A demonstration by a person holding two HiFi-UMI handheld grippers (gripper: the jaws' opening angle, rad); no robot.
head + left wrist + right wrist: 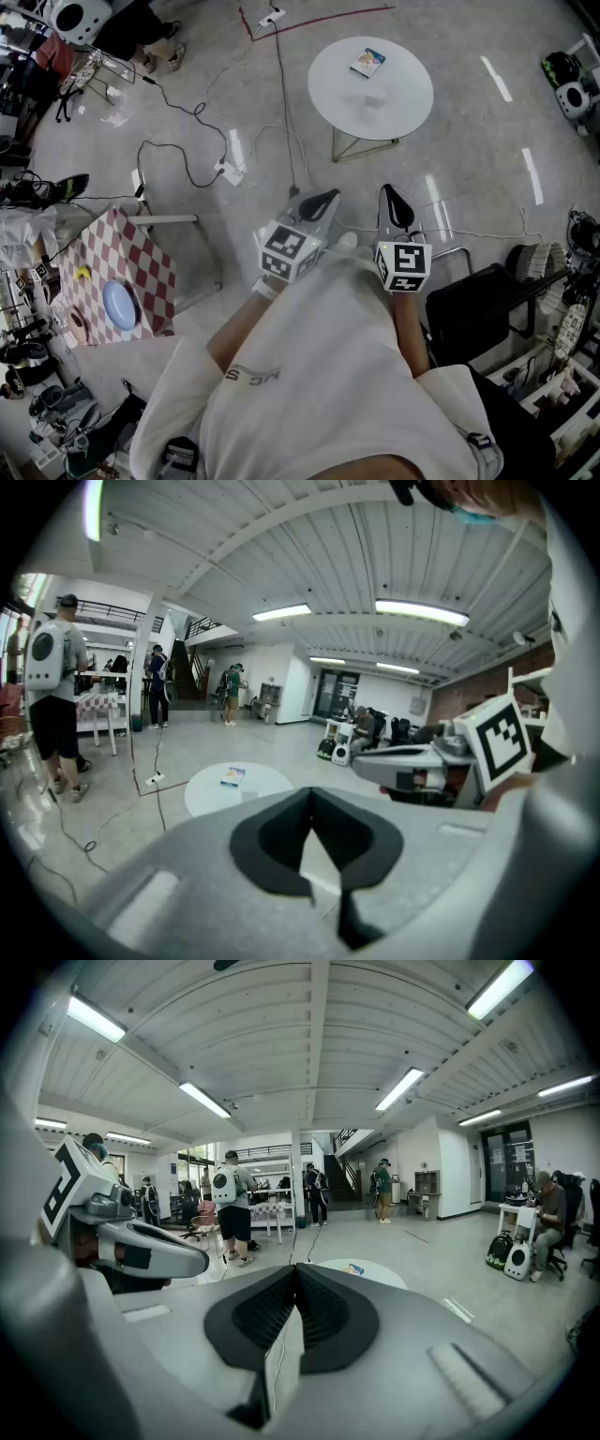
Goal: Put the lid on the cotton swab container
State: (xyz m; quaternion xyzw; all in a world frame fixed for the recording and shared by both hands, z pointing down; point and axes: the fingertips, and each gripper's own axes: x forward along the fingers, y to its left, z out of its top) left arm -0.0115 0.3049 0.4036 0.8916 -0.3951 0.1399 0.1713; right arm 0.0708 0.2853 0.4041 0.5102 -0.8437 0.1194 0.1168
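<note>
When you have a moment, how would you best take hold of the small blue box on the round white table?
Probably from above, pinching across its narrower width: the blue box lies flat on the round table, with bare tabletop beside it.

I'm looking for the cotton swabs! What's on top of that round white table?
A small blue box and a small pale object sit on the round white table. Too far to tell if either holds swabs. Nothing covers them.
</note>
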